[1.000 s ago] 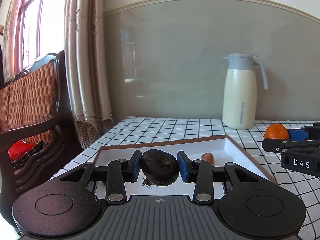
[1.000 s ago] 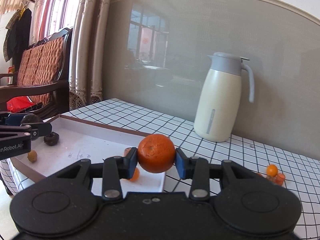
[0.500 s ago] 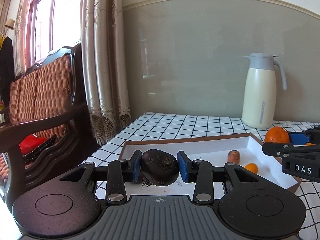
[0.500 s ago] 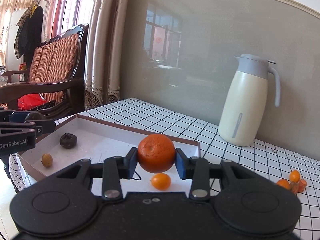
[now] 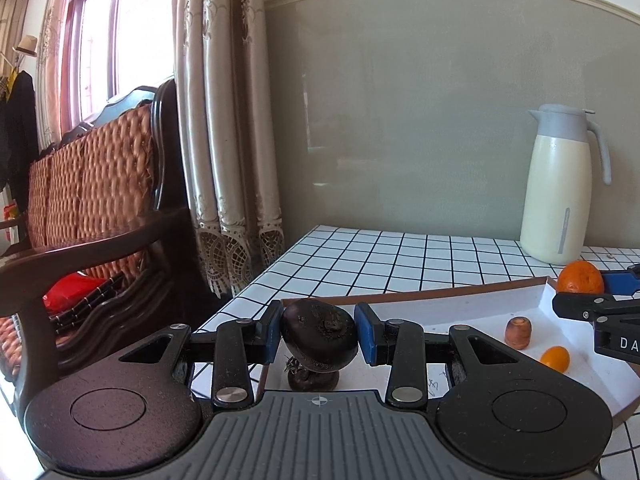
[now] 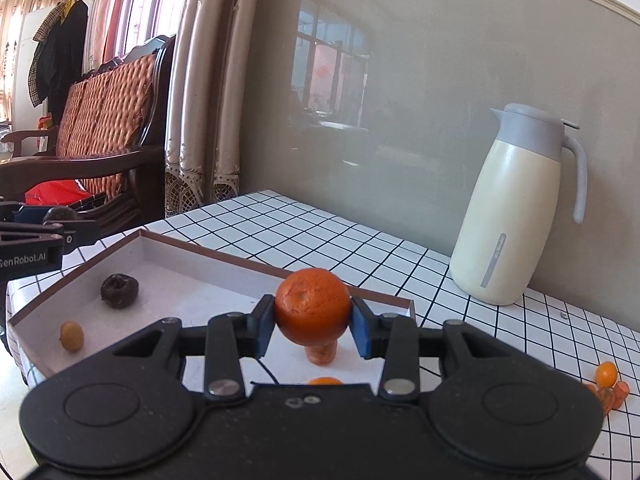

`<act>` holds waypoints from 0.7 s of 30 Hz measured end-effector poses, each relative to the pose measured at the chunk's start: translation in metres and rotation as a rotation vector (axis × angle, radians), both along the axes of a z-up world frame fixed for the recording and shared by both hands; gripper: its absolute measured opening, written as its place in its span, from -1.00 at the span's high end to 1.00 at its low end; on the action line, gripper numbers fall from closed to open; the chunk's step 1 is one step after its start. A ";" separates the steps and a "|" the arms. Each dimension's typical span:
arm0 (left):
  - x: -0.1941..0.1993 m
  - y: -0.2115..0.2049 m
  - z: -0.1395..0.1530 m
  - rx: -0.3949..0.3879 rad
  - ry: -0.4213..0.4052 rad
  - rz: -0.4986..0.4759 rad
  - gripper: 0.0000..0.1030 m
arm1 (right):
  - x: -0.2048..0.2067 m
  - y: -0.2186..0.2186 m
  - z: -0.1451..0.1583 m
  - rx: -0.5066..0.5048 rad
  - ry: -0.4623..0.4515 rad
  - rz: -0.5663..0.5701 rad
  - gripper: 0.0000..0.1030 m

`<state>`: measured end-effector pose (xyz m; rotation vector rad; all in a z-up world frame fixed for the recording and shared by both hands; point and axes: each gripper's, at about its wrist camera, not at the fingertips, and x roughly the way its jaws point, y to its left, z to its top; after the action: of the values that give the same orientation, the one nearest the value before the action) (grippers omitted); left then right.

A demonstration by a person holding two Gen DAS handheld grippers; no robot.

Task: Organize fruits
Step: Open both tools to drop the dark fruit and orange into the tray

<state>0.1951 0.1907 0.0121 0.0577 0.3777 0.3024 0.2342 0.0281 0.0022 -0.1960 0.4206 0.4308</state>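
Observation:
My left gripper is shut on a dark, rough round fruit, held over the near left corner of the shallow white tray. A second dark fruit lies in the tray just below it. My right gripper is shut on an orange mandarin above the tray's right end. In the tray lie a dark fruit, a yellowish small fruit, a reddish-brown piece and a small orange kumquat. The right gripper with its mandarin shows at the left view's right edge.
A cream jug with a grey lid stands at the back of the checked tablecloth. Several small orange fruits lie on the cloth at the far right. A wooden sofa and curtains stand left of the table.
Both grippers have shifted left over the tray with their fruits still held. The jug has slid right in both views, and more of the sofa and curtain shows.

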 end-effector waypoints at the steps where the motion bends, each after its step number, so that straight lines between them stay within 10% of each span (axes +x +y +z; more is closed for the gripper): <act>1: 0.004 0.001 0.000 0.000 0.001 0.000 0.24 | 0.004 0.000 -0.001 -0.001 0.002 -0.003 0.40; 21: 0.080 0.011 -0.012 -0.047 0.072 0.005 0.24 | 0.071 -0.013 -0.012 0.002 0.085 -0.038 0.40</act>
<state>0.2747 0.2013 0.0002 0.0217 0.4560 0.2970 0.3056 0.0155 -0.0098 -0.1682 0.5062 0.4025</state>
